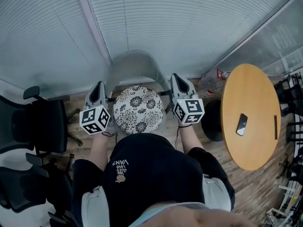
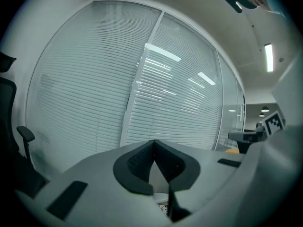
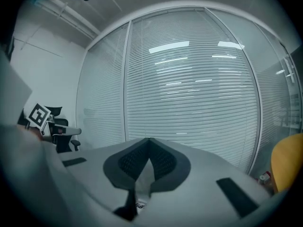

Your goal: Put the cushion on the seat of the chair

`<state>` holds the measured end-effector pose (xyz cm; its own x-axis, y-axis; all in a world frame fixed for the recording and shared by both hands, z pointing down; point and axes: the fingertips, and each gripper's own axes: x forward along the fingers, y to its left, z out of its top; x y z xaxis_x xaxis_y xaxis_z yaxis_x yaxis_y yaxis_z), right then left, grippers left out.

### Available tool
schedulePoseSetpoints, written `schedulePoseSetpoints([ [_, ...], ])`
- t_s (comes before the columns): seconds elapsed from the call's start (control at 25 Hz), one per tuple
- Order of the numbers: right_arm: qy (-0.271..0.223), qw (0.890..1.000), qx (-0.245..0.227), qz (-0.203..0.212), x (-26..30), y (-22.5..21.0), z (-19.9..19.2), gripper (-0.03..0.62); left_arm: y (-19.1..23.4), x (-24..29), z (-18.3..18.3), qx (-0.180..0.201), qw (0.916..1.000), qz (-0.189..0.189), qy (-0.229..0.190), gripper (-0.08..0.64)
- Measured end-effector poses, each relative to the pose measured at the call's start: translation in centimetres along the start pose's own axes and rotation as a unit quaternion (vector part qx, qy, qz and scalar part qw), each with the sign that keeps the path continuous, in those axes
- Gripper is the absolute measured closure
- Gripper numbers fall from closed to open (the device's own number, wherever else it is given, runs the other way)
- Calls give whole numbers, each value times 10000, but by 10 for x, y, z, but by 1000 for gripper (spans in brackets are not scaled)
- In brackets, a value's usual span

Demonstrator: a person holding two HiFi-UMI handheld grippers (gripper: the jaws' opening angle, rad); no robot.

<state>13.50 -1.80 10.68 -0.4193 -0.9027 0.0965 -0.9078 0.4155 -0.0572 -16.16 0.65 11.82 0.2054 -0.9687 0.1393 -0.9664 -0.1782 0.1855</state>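
A round cushion (image 1: 138,109) with a black-and-white flower print lies on the seat of a grey chair (image 1: 135,63) that stands against the blinds. My left gripper (image 1: 99,86) hangs just left of the cushion and my right gripper (image 1: 175,78) just right of it, both pointing at the chair back. In the left gripper view the left gripper (image 2: 154,143) has its jaws meeting at the tips with nothing between them. The right gripper (image 3: 148,141) looks the same in its own view. A sliver of the cushion (image 2: 162,208) shows under the jaws.
A round wooden table (image 1: 251,141) stands at the right with a phone (image 1: 242,124) on it. Two black office chairs (image 1: 33,126) stand at the left. A glass wall with blinds (image 1: 165,18) closes off the space behind the chair.
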Motion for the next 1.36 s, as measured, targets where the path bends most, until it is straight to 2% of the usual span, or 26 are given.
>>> schedulePoseSetpoints([
  [0.52,-102,9994,-162,277,9,15,17,575,1,-4,19,23,9998,40,-177,549],
  [1.36,-44,9996,-163,220,9,14,11,575,-3,-1,16,109,9999,-8,-125,549],
])
